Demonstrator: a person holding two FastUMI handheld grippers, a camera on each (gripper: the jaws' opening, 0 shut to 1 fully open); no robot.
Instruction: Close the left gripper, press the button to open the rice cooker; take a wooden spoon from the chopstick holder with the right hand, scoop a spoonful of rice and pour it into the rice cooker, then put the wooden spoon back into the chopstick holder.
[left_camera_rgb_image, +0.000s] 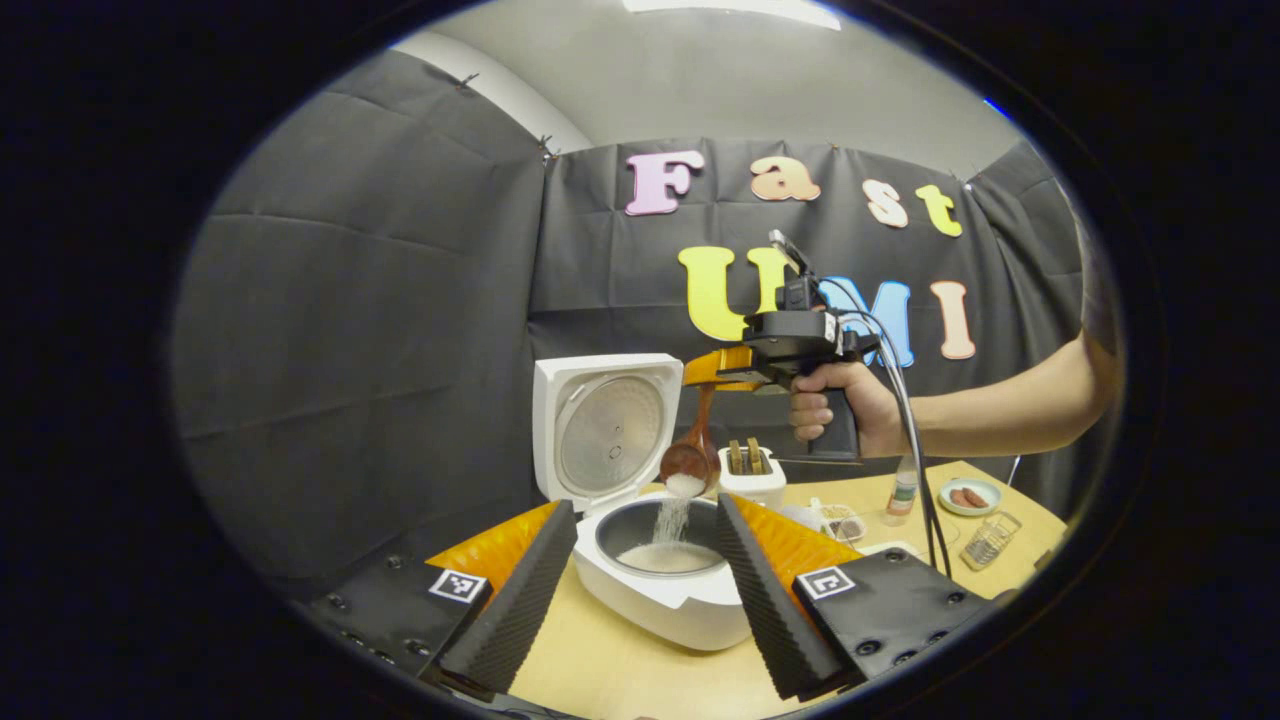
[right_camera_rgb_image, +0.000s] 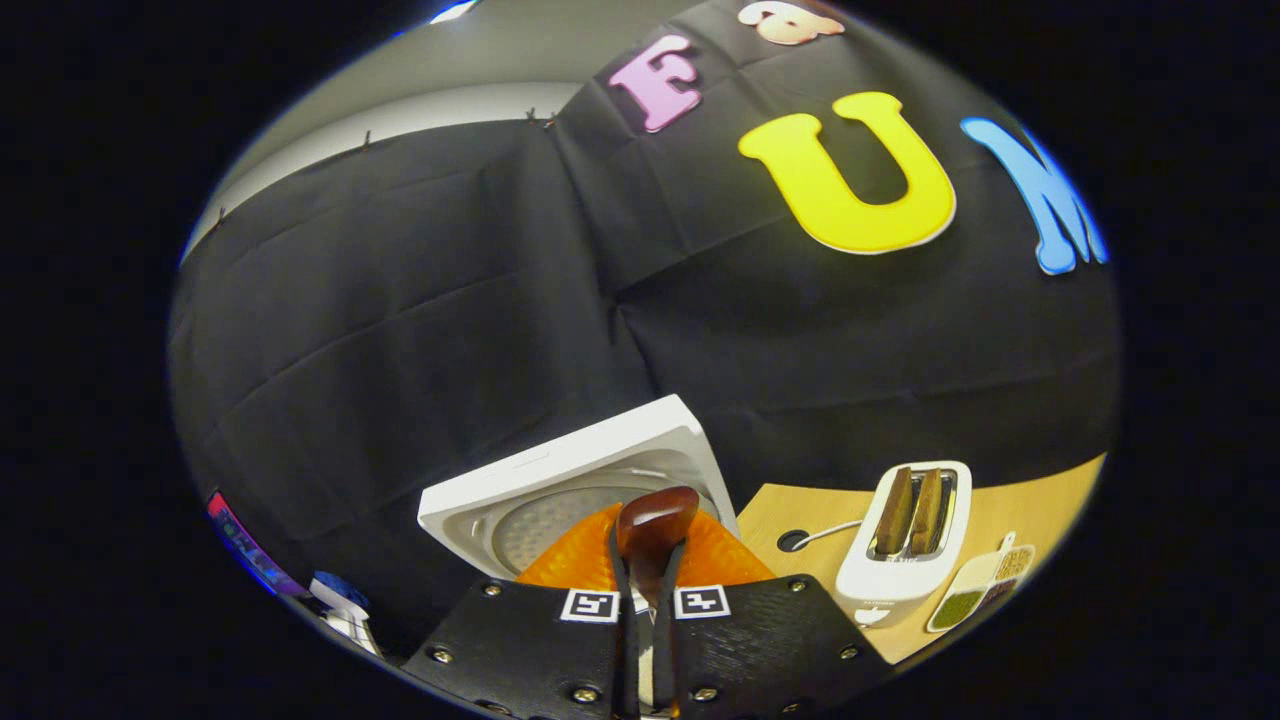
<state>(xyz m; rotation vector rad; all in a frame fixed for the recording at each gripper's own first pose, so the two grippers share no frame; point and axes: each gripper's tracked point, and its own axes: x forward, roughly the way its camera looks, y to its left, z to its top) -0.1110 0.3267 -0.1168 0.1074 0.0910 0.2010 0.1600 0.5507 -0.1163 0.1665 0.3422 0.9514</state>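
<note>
I am holding my right gripper (left_camera_rgb_image: 722, 372) above the open rice cooker (left_camera_rgb_image: 655, 560), its fingers pressing together on the wooden spoon (left_camera_rgb_image: 692, 452) handle. The spoon is hanging bowl-down, with rice (left_camera_rgb_image: 672, 518) falling into the pot. My left gripper (left_camera_rgb_image: 645, 560) is sitting low over the table (left_camera_rgb_image: 640, 675), fingers spread wide, gripping nothing, framing the cooker. A toaster (left_camera_rgb_image: 752, 472) is standing just behind the cooker.

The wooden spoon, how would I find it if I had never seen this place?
Look for the big white rice cooker with its lid standing open on the wooden table. Right above its pot, the right gripper holds a wooden spoon by the handle, bowl pointing down. It is the one dark brown thing with white rice pouring off it.
</note>
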